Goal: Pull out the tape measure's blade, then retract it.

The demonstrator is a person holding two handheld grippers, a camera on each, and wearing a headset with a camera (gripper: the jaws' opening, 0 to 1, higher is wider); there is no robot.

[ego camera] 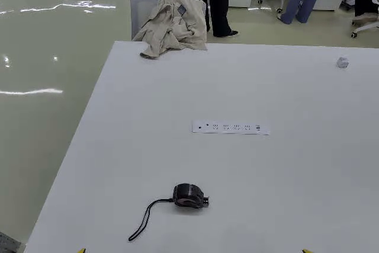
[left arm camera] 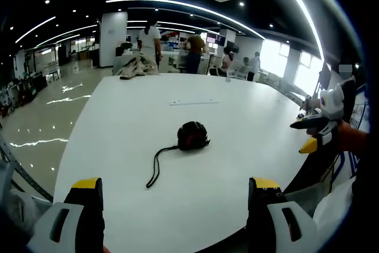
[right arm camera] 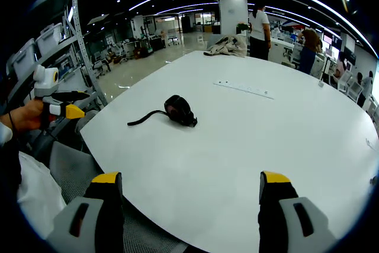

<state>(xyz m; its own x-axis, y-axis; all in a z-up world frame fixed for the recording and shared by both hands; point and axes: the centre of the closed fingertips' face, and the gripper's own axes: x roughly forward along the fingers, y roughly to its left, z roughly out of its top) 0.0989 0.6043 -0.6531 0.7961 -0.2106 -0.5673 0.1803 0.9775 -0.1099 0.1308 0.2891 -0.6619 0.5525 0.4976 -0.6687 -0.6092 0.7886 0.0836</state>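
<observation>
The white table (ego camera: pixel 249 87) takes up most of the head view. At its far edge a beige jacket (ego camera: pixel 172 25) is draped over a chair. A white power strip (ego camera: pixel 231 127) lies flat near the middle of the table.

The tape measure (ego camera: pixel 189 195) sits on the table near the front edge, well apart from the strip. Its dark case rests on its side, and the black strap (ego camera: pixel 145 220) trails off toward the front edge. No blade shows outside the case.

The left gripper (left arm camera: pixel 176 185) is held back from the table edge with its jaws spread wide and nothing between them. The right gripper (right arm camera: pixel 190 179) is the same: jaws wide apart, empty, off the near edge. Each one points toward the tape measure from its own side, and neither touches it.

As far as the pictures show, the task has not begun. Every step looks to be left: one gripper has to steady the case, the other has to catch the blade's tip and draw it out, and then the blade has to be let back in.
</observation>
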